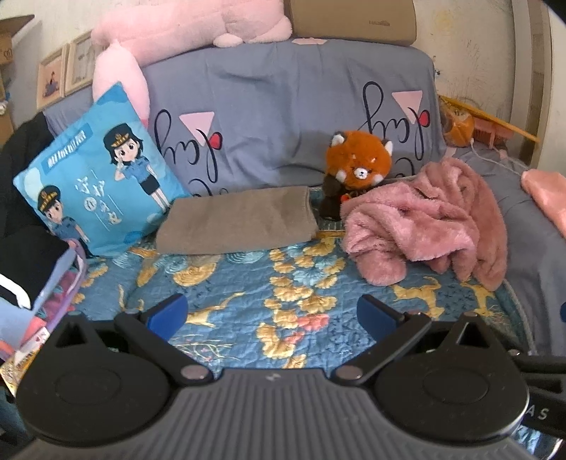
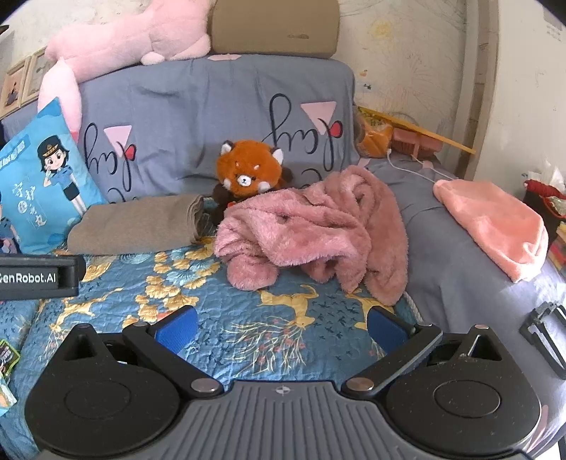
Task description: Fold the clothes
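A crumpled fluffy pink garment (image 1: 421, 219) (image 2: 311, 226) lies in a heap on the blue patterned quilt (image 1: 247, 283) (image 2: 247, 300), in front of the red panda toy. A folded grey-brown garment (image 1: 237, 221) (image 2: 138, 224) rests flat to its left. Another folded salmon-pink piece (image 2: 495, 226) (image 1: 544, 194) lies far right on the grey sheet. My left gripper (image 1: 272, 315) hovers open over the quilt, short of both garments, with nothing between its blue pads. My right gripper (image 2: 281, 327) is also open and empty, just in front of the pink heap.
A red panda plush (image 1: 357, 159) (image 2: 247, 170) sits behind the clothes. A blue cartoon pillow (image 1: 95, 184) (image 2: 39, 177) leans at left, below a big pink plush (image 1: 184, 32). Stacked items (image 1: 39, 283) sit at the left edge. The left gripper's body (image 2: 39, 276) shows at the right view's left edge.
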Motion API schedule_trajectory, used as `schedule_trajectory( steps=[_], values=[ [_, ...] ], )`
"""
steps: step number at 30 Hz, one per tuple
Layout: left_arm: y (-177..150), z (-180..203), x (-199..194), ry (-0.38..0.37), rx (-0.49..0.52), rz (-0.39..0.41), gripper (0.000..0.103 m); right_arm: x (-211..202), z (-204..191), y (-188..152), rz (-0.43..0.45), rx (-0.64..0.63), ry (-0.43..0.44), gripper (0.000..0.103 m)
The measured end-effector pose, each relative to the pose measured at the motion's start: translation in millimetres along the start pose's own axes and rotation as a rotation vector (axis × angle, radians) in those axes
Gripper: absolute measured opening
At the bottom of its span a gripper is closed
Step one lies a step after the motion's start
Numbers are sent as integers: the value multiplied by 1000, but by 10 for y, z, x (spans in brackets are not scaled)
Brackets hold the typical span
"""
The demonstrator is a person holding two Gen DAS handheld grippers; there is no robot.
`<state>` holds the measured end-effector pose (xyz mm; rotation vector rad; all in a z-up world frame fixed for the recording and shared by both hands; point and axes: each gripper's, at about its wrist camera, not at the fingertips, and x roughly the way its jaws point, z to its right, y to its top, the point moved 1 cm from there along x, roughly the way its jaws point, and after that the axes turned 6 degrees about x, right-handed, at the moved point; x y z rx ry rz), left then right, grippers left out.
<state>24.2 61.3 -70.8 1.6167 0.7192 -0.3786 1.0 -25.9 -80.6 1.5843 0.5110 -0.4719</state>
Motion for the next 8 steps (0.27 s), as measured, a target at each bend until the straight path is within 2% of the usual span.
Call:
schedule_trajectory(
  steps=[8],
  values=[
    [14, -44, -34, -24, -39, 7, 103, -15, 56, 26, 7, 29, -3, 103]
  ],
)
